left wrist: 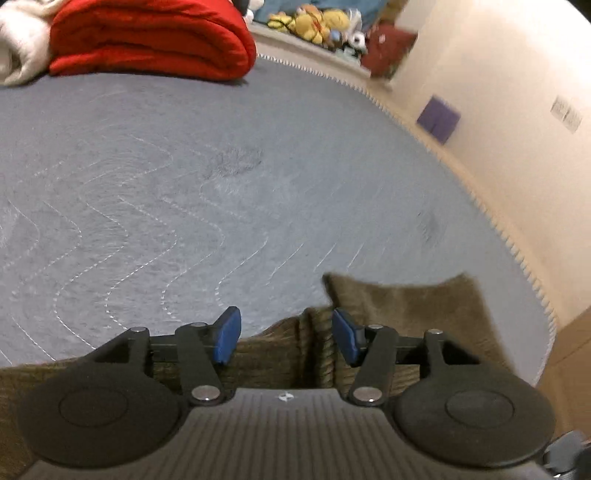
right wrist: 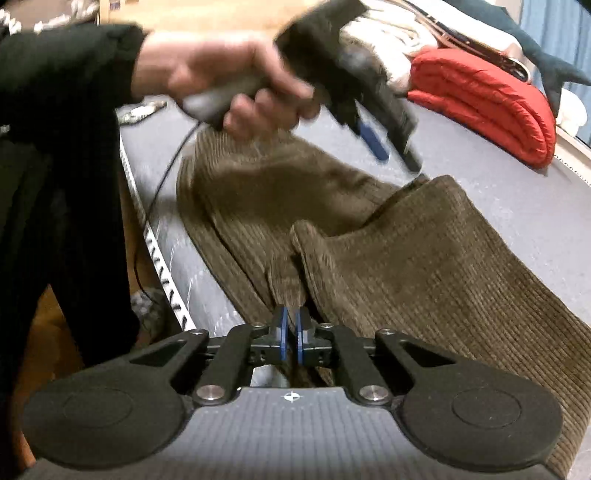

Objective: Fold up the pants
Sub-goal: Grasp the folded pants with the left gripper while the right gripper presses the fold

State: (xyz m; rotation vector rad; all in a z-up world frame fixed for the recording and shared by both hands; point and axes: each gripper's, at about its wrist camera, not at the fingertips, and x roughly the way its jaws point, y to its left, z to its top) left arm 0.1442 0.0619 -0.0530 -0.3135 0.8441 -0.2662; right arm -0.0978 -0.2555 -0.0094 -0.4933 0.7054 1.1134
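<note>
Brown corduroy pants (right wrist: pixel 424 266) lie on the grey-blue quilted bed (right wrist: pixel 517 206), doubled over near its edge. My right gripper (right wrist: pixel 291 332) is shut, its blue pads pinching a raised ridge of the corduroy (right wrist: pixel 286 277). In the right wrist view a hand (right wrist: pixel 221 77) holds my left gripper (right wrist: pixel 393 151), blurred, in the air above the far part of the pants. In its own view, my left gripper (left wrist: pixel 286 334) stands open with nothing between its pads, over an edge of the pants (left wrist: pixel 406 306).
A folded red blanket (left wrist: pixel 147 37) and white bedding (left wrist: pixel 18 40) lie at the bed's (left wrist: pixel 184 184) far end, with plush toys (left wrist: pixel 314 22) behind. The bed's edge (left wrist: pixel 498 221) runs along a cream wall. A dark sleeve (right wrist: pixel 62 147) and a cable (right wrist: pixel 155 206) hang beside the bed.
</note>
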